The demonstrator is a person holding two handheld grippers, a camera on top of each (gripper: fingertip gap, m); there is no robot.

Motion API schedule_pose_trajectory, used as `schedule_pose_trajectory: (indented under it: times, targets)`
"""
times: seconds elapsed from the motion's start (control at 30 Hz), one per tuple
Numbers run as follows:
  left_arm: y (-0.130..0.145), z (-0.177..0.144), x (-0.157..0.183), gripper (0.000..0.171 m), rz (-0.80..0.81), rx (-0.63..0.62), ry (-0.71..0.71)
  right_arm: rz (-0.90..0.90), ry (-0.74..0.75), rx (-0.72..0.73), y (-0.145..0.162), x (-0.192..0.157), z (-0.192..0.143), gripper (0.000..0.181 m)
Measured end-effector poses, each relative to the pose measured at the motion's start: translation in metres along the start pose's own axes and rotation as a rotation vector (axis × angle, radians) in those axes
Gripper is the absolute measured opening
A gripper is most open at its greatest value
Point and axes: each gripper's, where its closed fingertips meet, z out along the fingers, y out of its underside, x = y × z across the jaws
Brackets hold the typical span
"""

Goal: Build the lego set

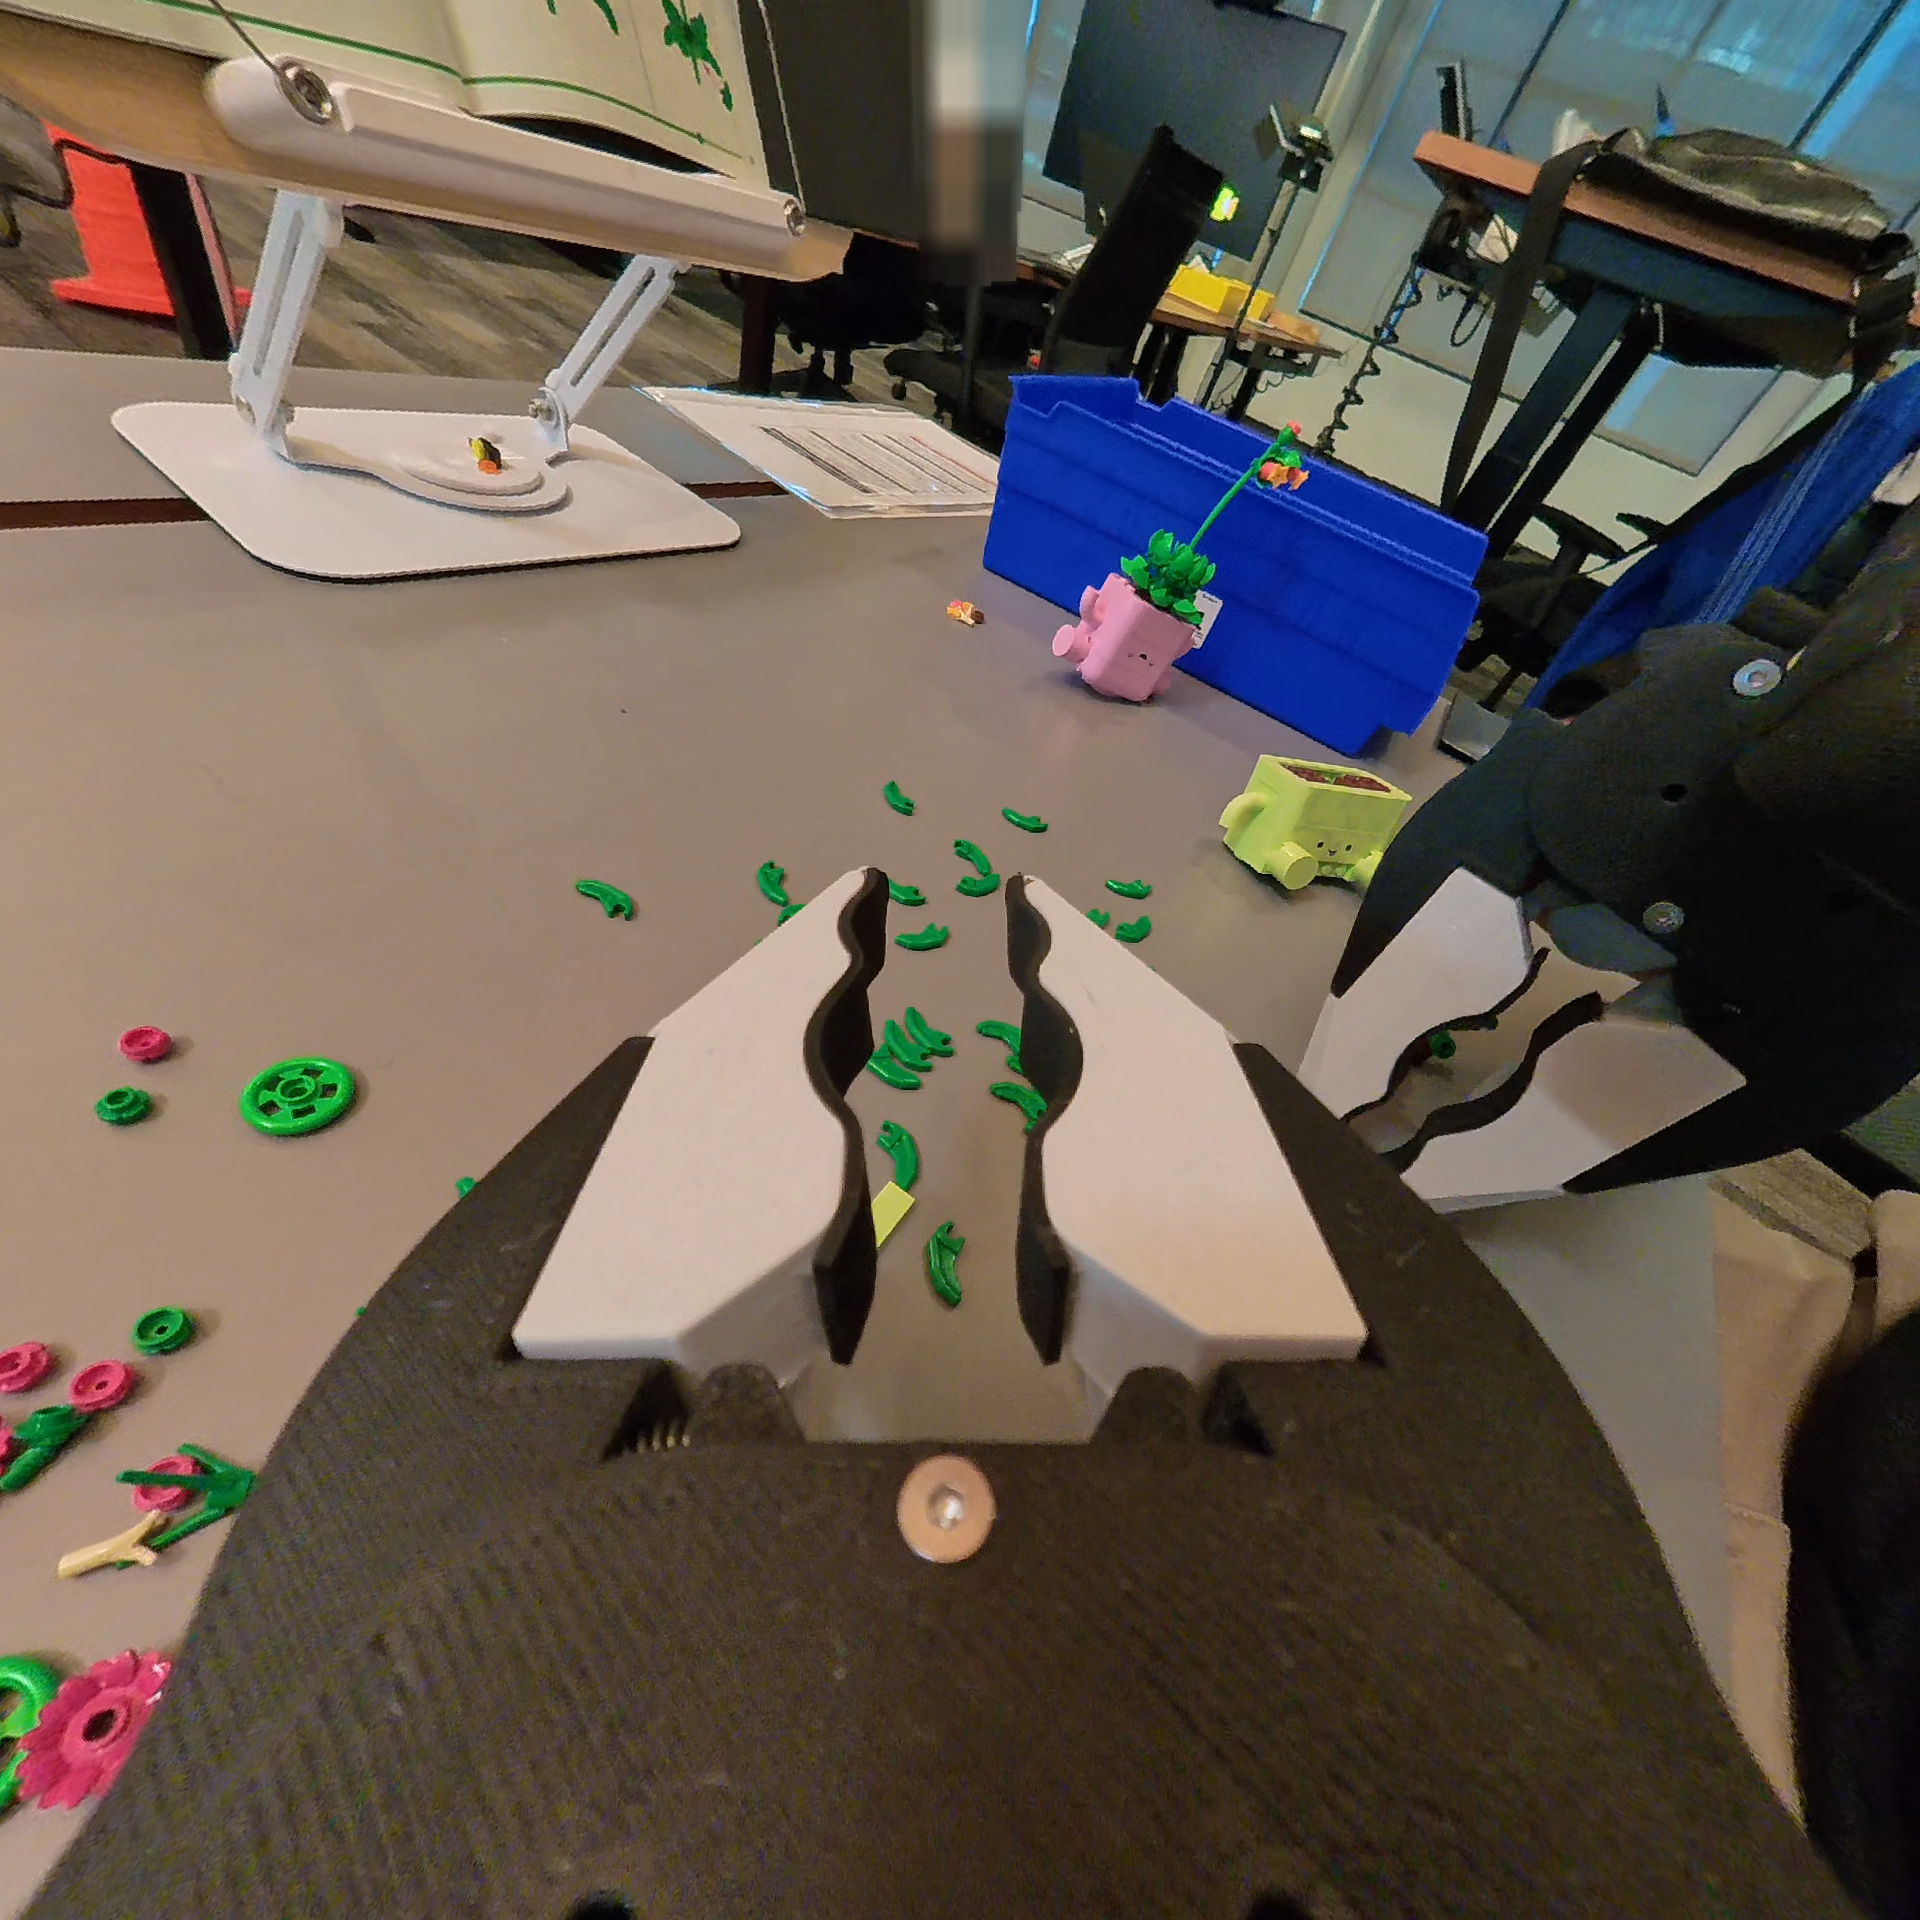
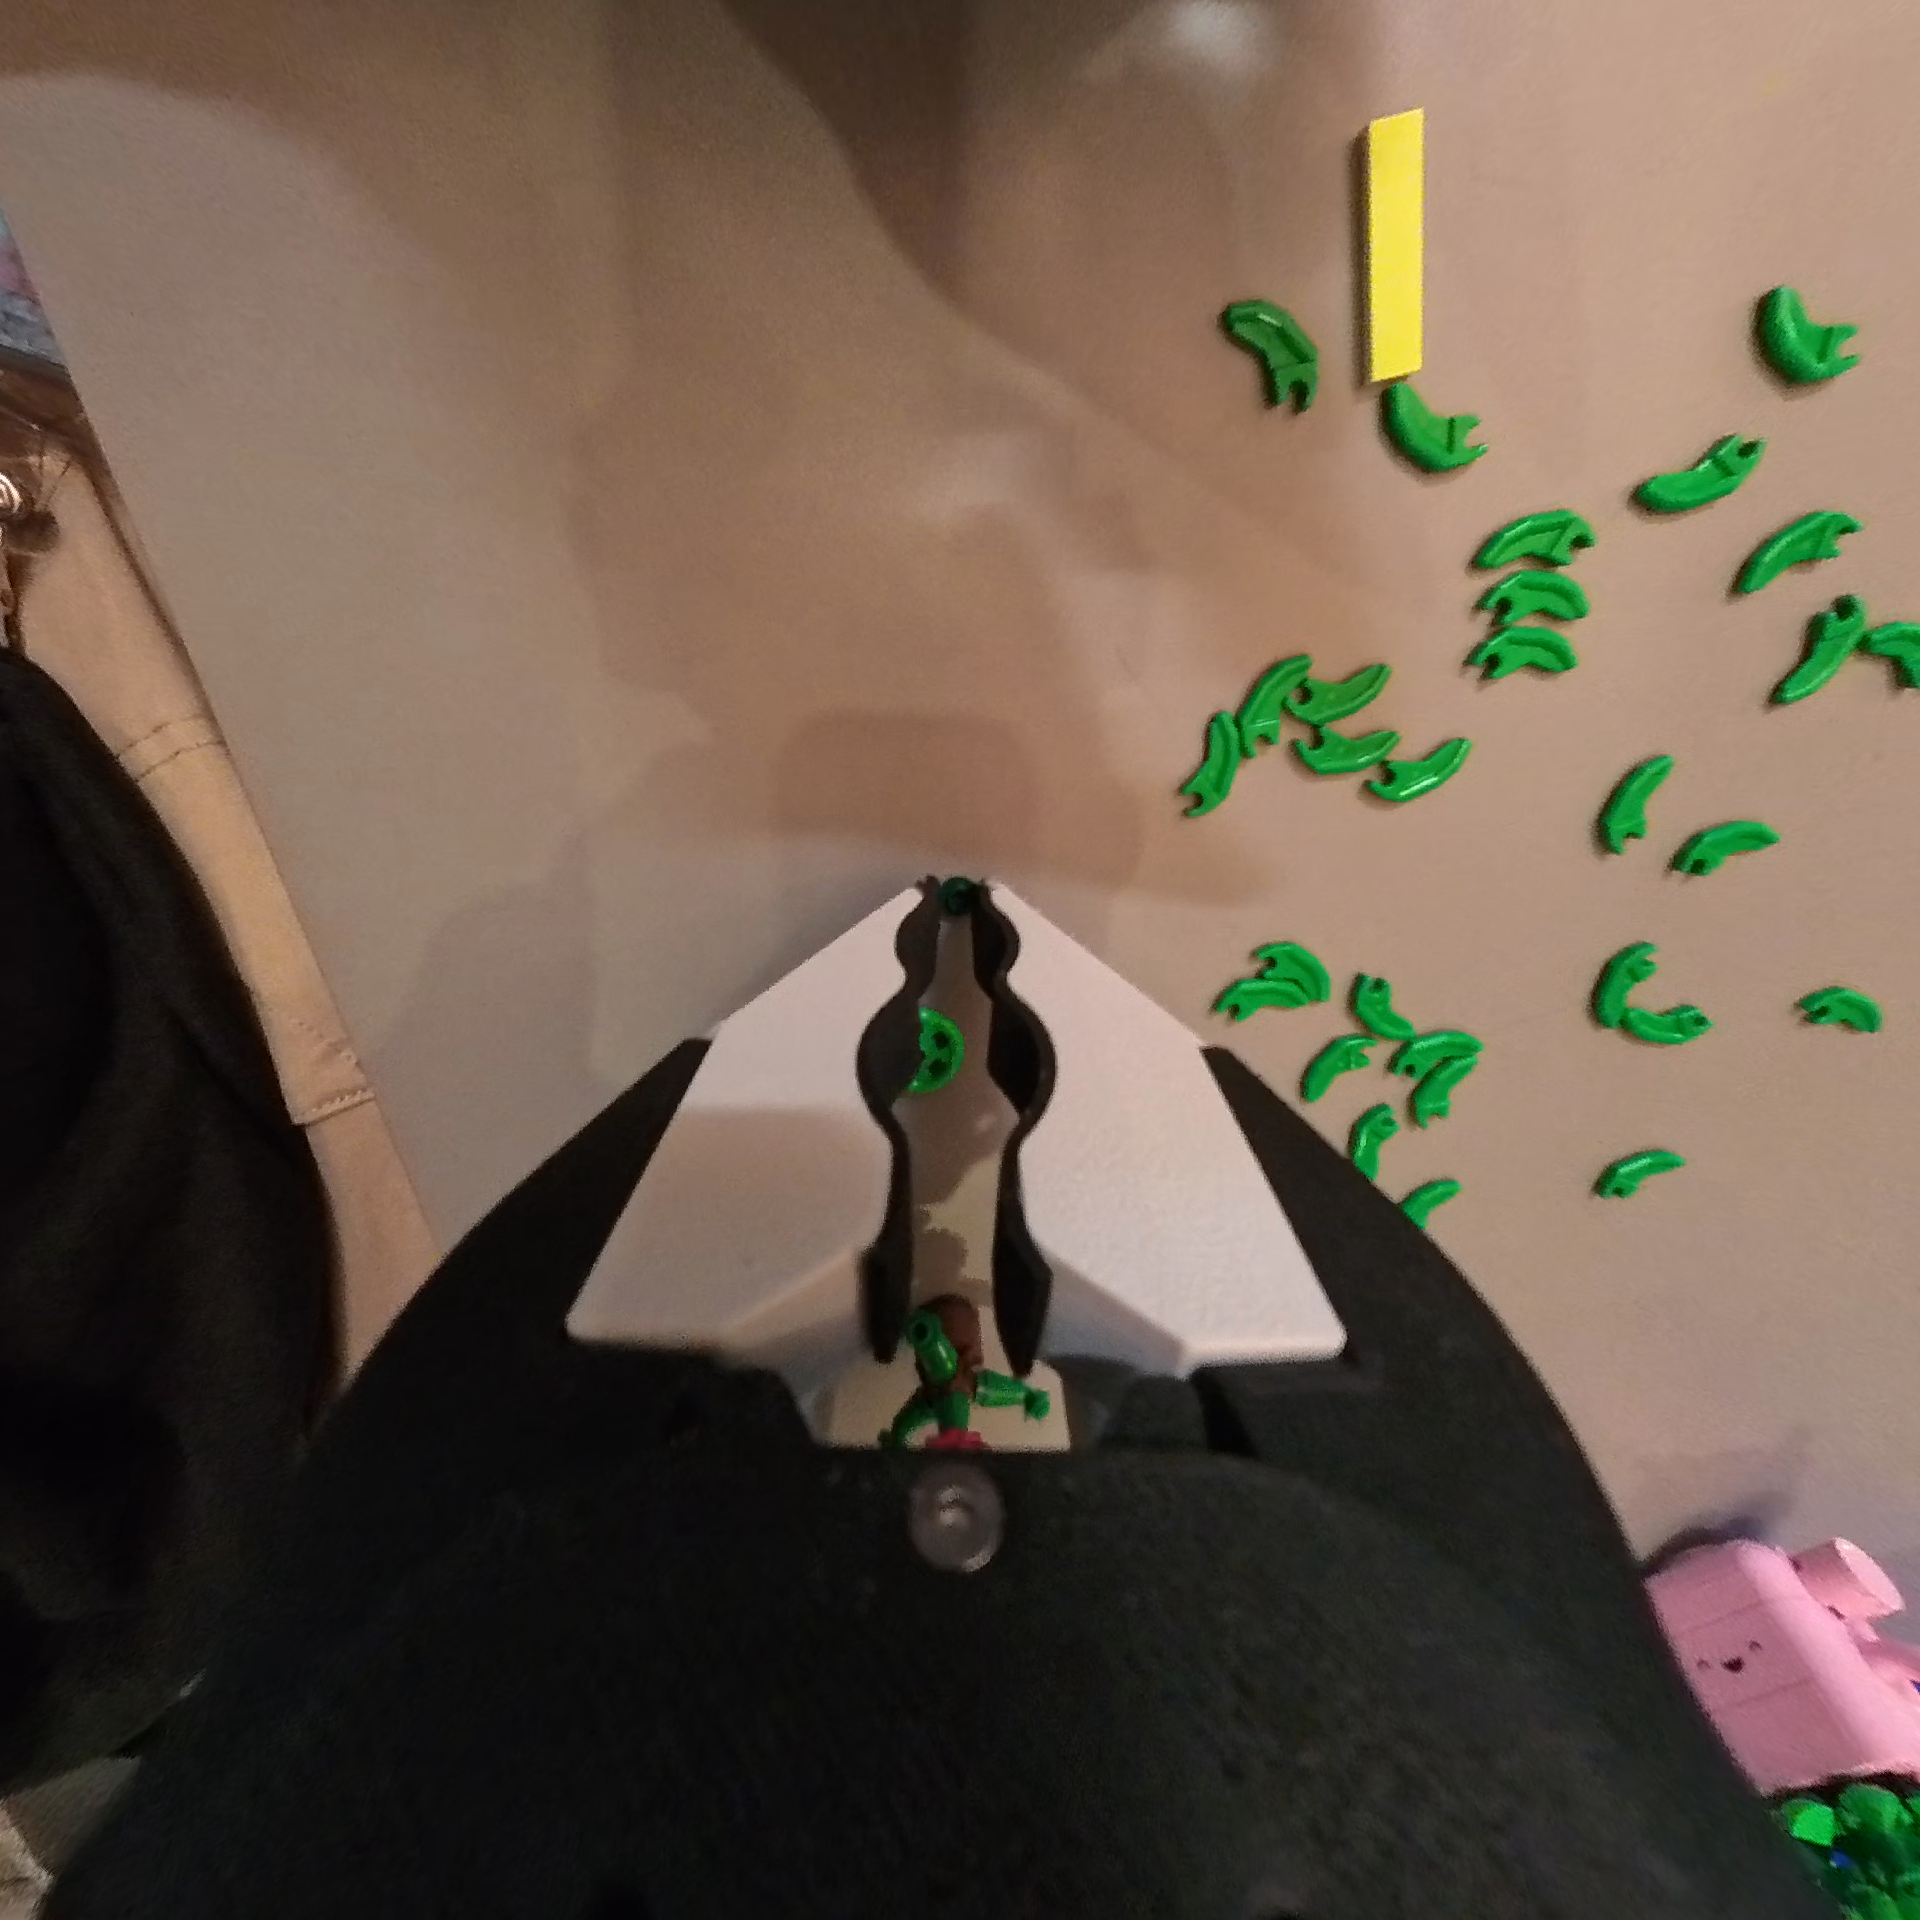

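Observation:
My left gripper [image 1: 948, 899] is open and empty, just above the grey table [image 1: 416, 831], over several loose green leaf pieces [image 1: 914, 1044]. A yellow tile [image 1: 891, 1216] lies between its fingers. My right gripper [image 2: 956, 896] is shut on a small green piece [image 2: 956, 889] at its tips; it also shows in the left wrist view [image 1: 1413, 1070], at the right. Through the gap between its fingers I see a round green piece [image 2: 940, 1049] and a green stem assembly [image 2: 956, 1371]; I cannot tell whether they are held. Green leaves [image 2: 1527, 603] and the yellow tile [image 2: 1392, 244] lie to its right.
A pink pot with a green plant [image 1: 1132, 634] and a lime pot [image 1: 1314, 826] stand before a blue bin [image 1: 1247, 582]. A white book stand [image 1: 416, 488] is at the back left. A green wheel [image 1: 298, 1094] and pink flower pieces [image 1: 94, 1725] lie left. A pink pot [image 2: 1787, 1662] is at the lower right. Tip to tip, the grippers are about 15 cm apart. Both grippers' tips are roughly 30 cm from the pink pot [image 2: 1787, 1662]. My left wrist view [image 1: 1127, 640] looks at it from another angle.

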Motion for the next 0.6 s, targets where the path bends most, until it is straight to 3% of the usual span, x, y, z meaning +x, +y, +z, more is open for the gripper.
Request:
schedule_pose_trajectory:
  times: [0.27, 0.6]
  targets:
    - [0.001, 0.0, -0.001, 0.02, -0.001, -0.005, -0.004, 0.022, -0.008, -0.014, 0.029, 0.005, -0.026, 0.004]
    - [0.002, 0.0, -0.002, 0.02, 0.004, -0.01, -0.015, -0.022, -0.031, -0.033, 0.032, -0.006, -0.012, 0.003]
